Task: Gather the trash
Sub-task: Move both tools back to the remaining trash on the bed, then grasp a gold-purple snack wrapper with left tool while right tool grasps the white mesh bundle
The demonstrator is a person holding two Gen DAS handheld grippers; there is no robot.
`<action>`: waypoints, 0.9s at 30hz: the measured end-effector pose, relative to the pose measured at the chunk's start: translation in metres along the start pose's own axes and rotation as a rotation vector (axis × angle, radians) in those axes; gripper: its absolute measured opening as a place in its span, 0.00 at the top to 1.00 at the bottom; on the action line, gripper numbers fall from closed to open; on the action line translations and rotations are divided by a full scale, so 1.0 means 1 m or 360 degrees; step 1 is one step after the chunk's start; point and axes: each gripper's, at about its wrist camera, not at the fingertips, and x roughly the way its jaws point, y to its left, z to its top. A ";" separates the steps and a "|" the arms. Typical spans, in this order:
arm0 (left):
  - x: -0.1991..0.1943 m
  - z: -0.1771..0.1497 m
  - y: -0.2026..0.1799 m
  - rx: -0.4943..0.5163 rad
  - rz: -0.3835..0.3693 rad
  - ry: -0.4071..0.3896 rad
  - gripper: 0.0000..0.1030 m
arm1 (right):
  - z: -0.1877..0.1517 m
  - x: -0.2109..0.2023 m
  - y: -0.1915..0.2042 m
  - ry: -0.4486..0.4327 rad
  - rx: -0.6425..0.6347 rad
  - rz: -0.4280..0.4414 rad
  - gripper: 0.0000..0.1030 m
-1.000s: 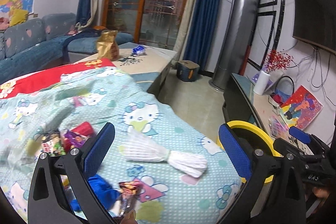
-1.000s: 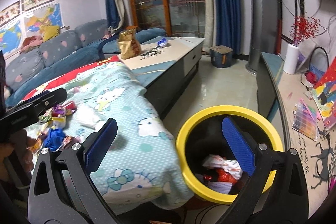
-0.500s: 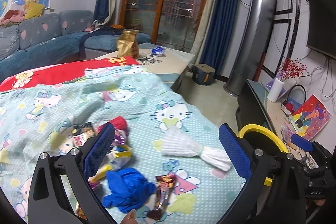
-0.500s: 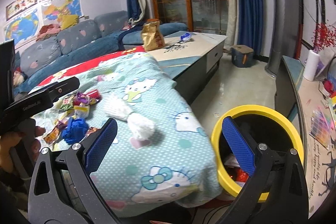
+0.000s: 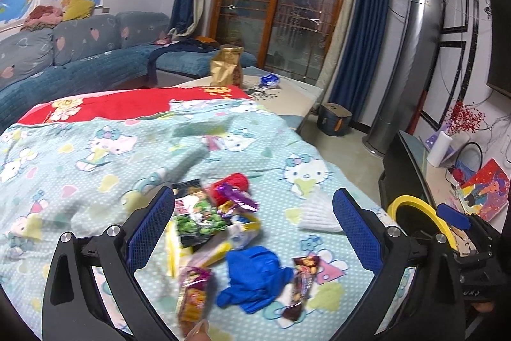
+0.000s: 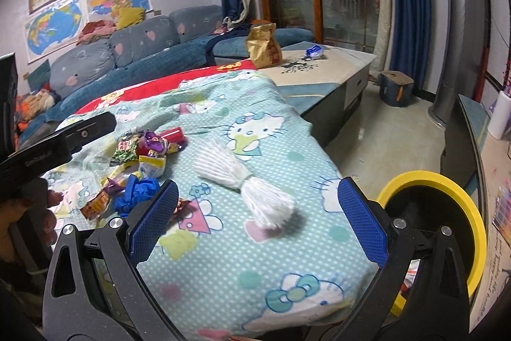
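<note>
- Left gripper (image 5: 254,229): jaws spread wide, nothing between the pads, hovering over the trash pile on the cartoon-cat blanket (image 5: 95,181).
- Right gripper (image 6: 255,213): also released, jaws wide, empty, above the blanket's near edge.
- Between the left jaws: blue crumpled glove (image 5: 255,277), brown candy wrapper (image 5: 300,286) just right of it, orange snack wrapper (image 5: 191,293) to its left; this part is motion-blurred, so wrapper details are unclear.
- Just beyond: green snack packet (image 5: 198,216), purple foil wrapper (image 5: 234,200), red can (image 5: 231,182), yellow-white wrapper (image 5: 242,229). All touching or overlapping in one heap.
- White foam net sleeve (image 6: 246,181) lies apart from the heap, between the right jaws, nearer the blanket edge.
- Yellow-rimmed bin (image 6: 447,213) on the floor, just beside the blanket edge, right side; some trash shows inside.
- Farther: coffee table (image 6: 335,66) with gold paper bag (image 6: 263,45) and small blue packet (image 6: 314,51).
- Back: blue sofa (image 5: 80,53), glass doors (image 5: 287,5).
</note>
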 end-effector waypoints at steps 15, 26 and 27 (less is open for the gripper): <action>-0.010 -0.031 0.062 -0.0104 0.0101 0.0190 0.07 | 0.017 0.058 0.009 0.0176 -0.0157 0.0028 0.11; -0.011 -0.063 0.067 -0.0095 -0.0012 0.0345 0.19 | 0.011 0.096 0.005 0.0342 -0.0197 0.0017 0.11; -0.010 -0.066 0.065 -0.0085 -0.0017 0.0358 0.20 | 0.009 0.099 0.004 0.0362 -0.0186 0.0021 0.11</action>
